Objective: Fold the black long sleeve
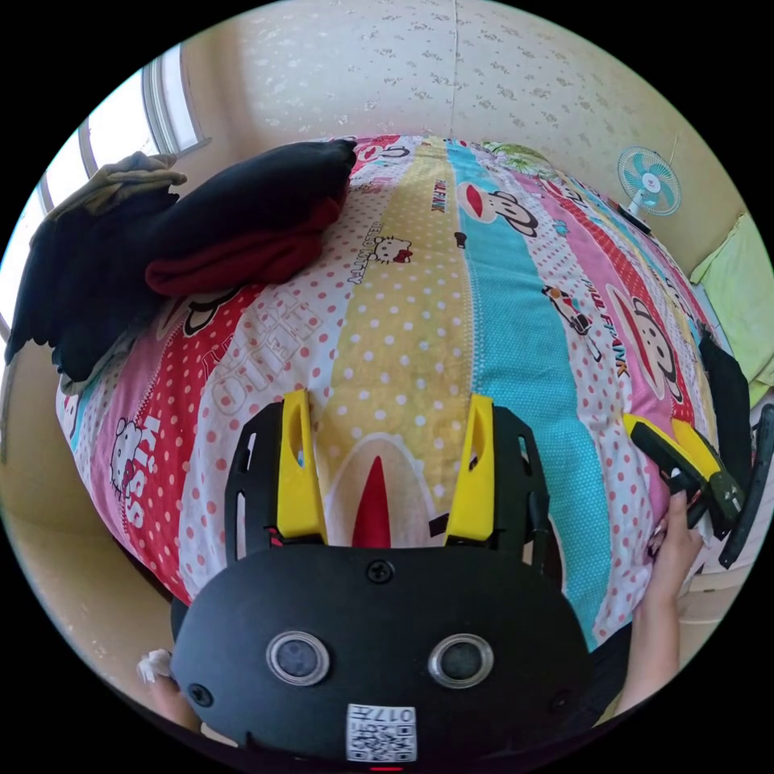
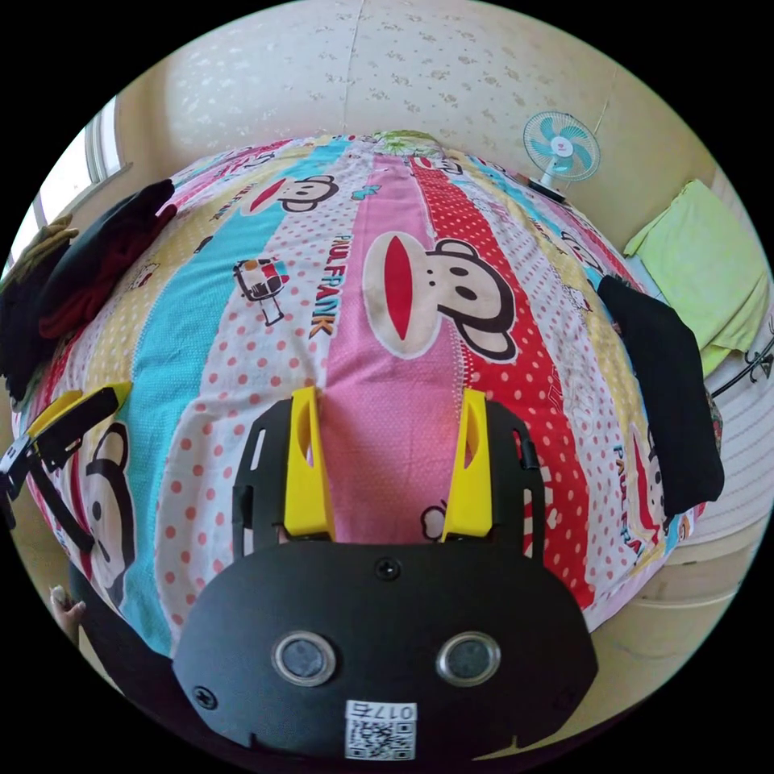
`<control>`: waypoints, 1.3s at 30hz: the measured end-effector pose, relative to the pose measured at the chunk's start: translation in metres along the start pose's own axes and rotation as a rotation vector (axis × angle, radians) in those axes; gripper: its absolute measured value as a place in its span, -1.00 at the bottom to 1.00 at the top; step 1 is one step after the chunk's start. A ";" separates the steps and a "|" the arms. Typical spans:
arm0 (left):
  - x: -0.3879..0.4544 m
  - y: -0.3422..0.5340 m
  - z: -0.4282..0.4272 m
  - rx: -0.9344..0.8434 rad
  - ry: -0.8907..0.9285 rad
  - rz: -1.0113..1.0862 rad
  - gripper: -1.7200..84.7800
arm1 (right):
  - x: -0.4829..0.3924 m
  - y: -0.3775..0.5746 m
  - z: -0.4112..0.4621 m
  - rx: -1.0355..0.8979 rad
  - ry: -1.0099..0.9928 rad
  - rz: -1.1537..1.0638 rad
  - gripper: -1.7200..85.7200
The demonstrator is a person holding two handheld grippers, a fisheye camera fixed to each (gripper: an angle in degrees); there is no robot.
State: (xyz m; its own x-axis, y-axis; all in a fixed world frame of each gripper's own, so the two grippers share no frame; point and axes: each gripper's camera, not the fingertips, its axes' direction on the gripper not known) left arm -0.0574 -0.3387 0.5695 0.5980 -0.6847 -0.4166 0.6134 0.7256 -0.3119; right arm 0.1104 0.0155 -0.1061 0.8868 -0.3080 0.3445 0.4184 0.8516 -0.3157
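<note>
Right now my left tongs [image 1: 385,451] and right tongs [image 2: 389,451] both gape wide and empty over the cartoon-print bed [image 2: 242,355], while a folded black garment [image 2: 665,399], likely the long sleeve, lies at the bed's edge, where a careless grab could drag it off.

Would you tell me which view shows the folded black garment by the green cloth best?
The right gripper view: the folded black garment lies whole at the bed's edge. In the left gripper view it is a narrow strip at the picture's rim.
</note>
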 end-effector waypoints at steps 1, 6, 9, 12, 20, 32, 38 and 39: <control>0.000 0.000 0.000 0.001 0.000 0.000 -0.37 | 0.001 0.000 0.000 -0.002 -0.001 0.001 -0.42; -0.001 -0.001 0.000 0.001 0.000 -0.001 -0.37 | 0.006 -0.004 0.000 -0.012 0.018 0.008 -0.42; -0.001 -0.001 0.000 0.001 0.000 -0.001 -0.37 | 0.012 -0.006 0.001 -0.021 0.001 0.016 -0.42; -0.001 -0.001 0.000 0.002 0.000 -0.001 -0.37 | 0.019 -0.010 0.002 -0.044 -0.031 0.021 -0.41; 0.000 -0.001 0.000 0.004 0.000 -0.002 -0.37 | 0.017 -0.007 -0.008 -0.011 -0.033 -0.026 -0.29; 0.004 -0.001 -0.001 0.004 0.000 -0.003 -0.37 | 0.029 -0.017 0.002 -0.077 -0.080 -0.009 -0.26; 0.006 -0.001 -0.001 0.004 0.000 -0.003 -0.37 | 0.030 -0.018 0.000 -0.078 -0.080 -0.009 -0.26; 0.007 -0.001 -0.002 0.004 0.000 -0.003 -0.37 | 0.030 -0.019 0.000 -0.078 -0.080 -0.009 -0.26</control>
State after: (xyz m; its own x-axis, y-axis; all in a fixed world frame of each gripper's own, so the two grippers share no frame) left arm -0.0548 -0.3437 0.5658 0.5962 -0.6871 -0.4153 0.6175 0.7230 -0.3097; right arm 0.1289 -0.0095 -0.0900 0.8660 -0.2778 0.4158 0.4428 0.8124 -0.3794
